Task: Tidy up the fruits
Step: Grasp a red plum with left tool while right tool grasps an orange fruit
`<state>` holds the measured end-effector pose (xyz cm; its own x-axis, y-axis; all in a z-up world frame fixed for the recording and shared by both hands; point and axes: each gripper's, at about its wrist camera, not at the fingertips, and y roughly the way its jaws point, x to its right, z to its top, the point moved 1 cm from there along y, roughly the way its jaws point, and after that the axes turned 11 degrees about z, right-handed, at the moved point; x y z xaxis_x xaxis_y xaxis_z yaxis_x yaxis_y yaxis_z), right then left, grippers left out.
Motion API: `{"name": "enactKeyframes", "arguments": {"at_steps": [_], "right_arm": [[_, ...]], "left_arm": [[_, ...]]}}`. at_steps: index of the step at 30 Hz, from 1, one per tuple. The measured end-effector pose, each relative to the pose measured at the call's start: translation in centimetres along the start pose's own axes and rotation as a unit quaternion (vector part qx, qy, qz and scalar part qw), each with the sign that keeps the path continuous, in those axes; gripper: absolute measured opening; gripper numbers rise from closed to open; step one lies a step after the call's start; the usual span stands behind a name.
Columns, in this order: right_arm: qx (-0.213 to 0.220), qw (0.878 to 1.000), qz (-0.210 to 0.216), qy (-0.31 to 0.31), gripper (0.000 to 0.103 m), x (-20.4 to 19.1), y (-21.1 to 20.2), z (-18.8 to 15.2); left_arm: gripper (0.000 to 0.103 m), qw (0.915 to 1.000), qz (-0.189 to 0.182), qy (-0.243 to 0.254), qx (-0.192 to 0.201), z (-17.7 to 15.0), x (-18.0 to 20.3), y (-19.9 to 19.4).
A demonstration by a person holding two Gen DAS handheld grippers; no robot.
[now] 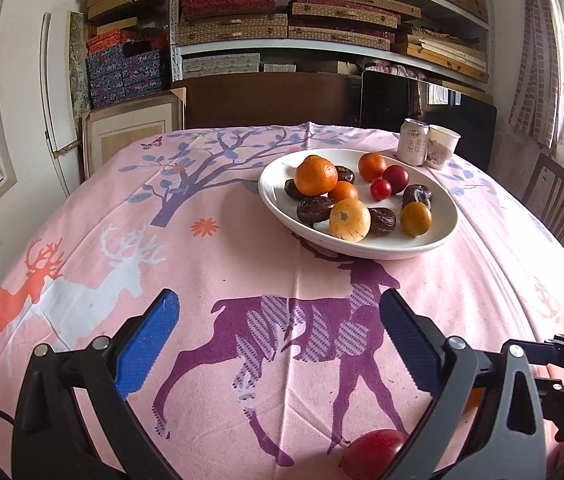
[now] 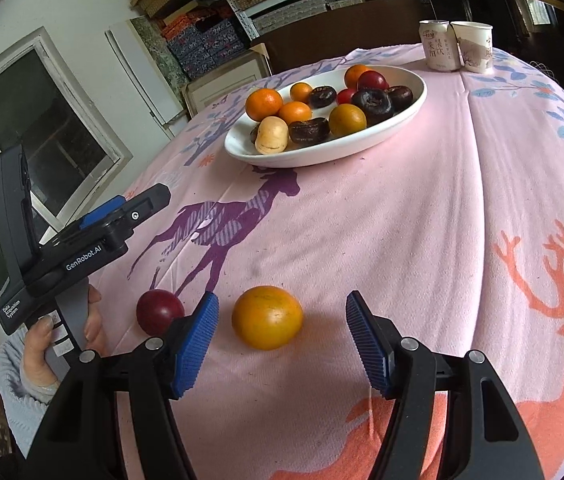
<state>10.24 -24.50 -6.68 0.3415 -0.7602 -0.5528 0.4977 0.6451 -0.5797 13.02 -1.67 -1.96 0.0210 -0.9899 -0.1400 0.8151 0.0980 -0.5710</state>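
Blue-padded fingers (image 2: pixel 197 344) of the right gripper (image 2: pixel 282 344) stand apart with nothing pressed between them; an orange (image 2: pixel 267 317) lies on the pink cloth (image 2: pixel 422 208) just ahead of the gap, nearer the left pad and touching neither. Just left of that pad sits a dark red plum (image 2: pixel 157 311), also loose on the worktop, and it shows again at the bottom edge of the left wrist view. Beyond it, the left gripper (image 1: pixel 279 344) hovers over the purple deer print with its fingers wide and empty, held by a hand (image 2: pixel 47 344) in a grey sleeve. Farther up the cloth is the white dish (image 2: pixel 402 114), already loaded with oranges, small red fruits and several dark wrinkled ones, with a pale fruit at its near rim. A can (image 2: pixel 438 50) and a paper cup (image 2: pixel 476 46) stand together past the dish, near the far edge. Judging by this, most of the sorting looks done: the bulk of the fruit is in the dish, and the orange and plum appear to be the two pieces left. The orange seems the one in hand, with the grasp not yet made.
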Motion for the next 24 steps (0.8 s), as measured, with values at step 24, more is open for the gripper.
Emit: {"name": "enactKeyframes", "arguments": {"at_steps": [24], "right_arm": [[-0.01,0.999,0.031,0.019,0.039,0.7,0.4,0.2]], "left_arm": [[0.098,0.9997,0.003,0.025,0.002,-0.3,1.0,-0.2]]}}
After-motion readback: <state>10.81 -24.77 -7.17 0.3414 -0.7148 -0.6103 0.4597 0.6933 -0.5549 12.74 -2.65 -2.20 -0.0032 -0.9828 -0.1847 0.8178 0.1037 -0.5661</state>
